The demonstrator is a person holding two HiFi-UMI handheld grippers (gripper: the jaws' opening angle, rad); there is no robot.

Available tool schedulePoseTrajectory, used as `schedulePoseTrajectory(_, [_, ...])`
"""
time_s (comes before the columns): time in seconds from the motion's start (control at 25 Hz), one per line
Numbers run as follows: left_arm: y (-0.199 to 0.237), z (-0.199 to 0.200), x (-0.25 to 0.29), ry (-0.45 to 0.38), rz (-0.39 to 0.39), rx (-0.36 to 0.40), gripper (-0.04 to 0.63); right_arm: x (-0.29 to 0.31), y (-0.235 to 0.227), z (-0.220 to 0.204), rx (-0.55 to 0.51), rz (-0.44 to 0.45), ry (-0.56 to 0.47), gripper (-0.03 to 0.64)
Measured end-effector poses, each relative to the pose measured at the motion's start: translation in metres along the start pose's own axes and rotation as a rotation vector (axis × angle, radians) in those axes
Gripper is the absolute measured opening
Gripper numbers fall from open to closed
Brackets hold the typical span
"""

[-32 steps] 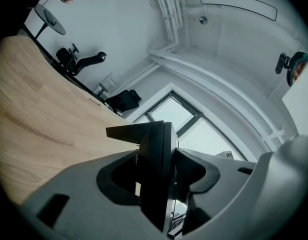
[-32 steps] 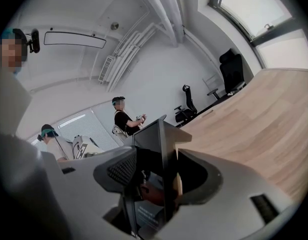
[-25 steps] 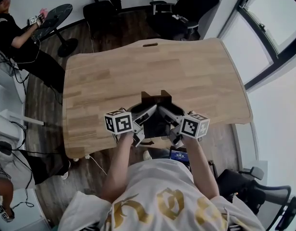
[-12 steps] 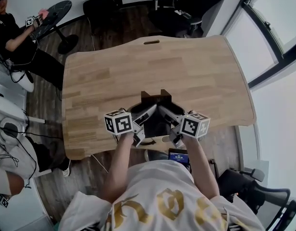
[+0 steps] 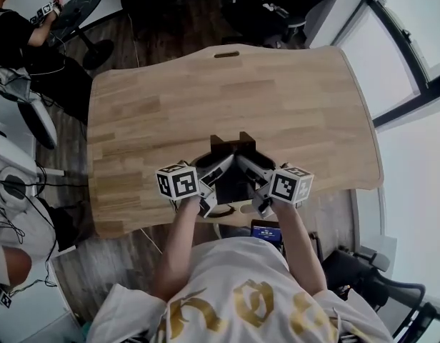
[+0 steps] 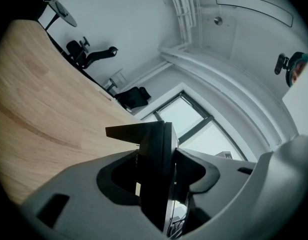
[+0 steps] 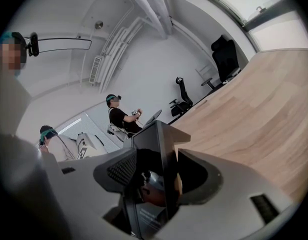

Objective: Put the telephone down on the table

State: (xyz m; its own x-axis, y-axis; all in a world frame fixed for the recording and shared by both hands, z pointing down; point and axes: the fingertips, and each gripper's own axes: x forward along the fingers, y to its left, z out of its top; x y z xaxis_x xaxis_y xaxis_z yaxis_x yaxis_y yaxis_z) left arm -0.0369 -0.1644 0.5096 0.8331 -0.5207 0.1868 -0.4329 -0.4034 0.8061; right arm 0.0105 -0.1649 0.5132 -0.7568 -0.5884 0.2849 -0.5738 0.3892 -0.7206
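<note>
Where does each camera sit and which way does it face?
Head view: on the person's head, looking steeply down at the light wooden table; shows forearms, white shirt, left tool, right tool.
Left gripper view: on the left tool, looks along its jaws over the table toward a window; white shirt at right.
Right gripper view: on the right tool, looks over the table toward a wall and other people; shirt at left.
Shared: all show the black flat telephone clamped by both tools.
</note>
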Motion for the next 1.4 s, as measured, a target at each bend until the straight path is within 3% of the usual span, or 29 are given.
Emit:
schedulePoseTrajectory(0.4, [0.032,-0.018,0.01,0.01,0.035,-0.036,0.212,0.014,-0.03,-0.02,0.044,-0.005,0.057,0.236])
schedulePoseTrajectory(1.4, [0.108,0.008,0.057,0.061,0.048,-0.133,0.212,0.074,-0.097,-0.004,0.127,-0.064,0.14,0.238])
